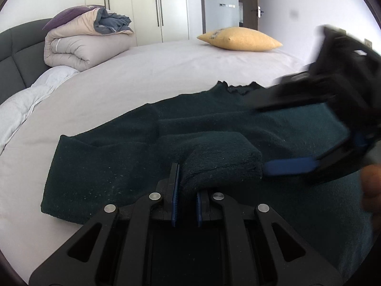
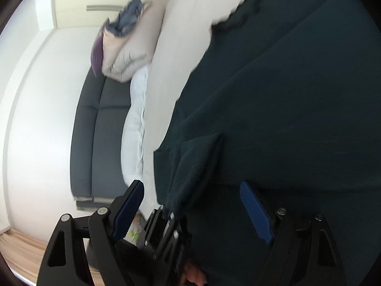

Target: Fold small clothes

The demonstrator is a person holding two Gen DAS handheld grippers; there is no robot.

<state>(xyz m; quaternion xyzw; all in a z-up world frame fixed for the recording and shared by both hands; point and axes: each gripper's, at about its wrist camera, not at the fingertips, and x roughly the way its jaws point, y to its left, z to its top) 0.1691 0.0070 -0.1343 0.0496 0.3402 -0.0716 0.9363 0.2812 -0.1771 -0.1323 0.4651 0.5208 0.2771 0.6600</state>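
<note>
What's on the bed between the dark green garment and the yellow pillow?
Only bare sheet separates the dark green garment from the yellow pillow, seen in the left wrist view.

Dark green knit sweater [image 1: 166,147] lies on the pale grey bed sheet [image 1: 142,76]; rolled beige duvet [image 1: 81,45] back left, mustard yellow pillow [image 1: 240,38] back right.

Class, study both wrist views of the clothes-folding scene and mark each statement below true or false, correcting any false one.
1. The left gripper is shut on a fold of the dark green garment. True.
2. The right gripper is shut. False: its jaws stand wide apart.
3. A yellow pillow lies on the bed. True.
4. The folded duvet lies on the floor. False: it sits on the bed by the headboard.
</note>
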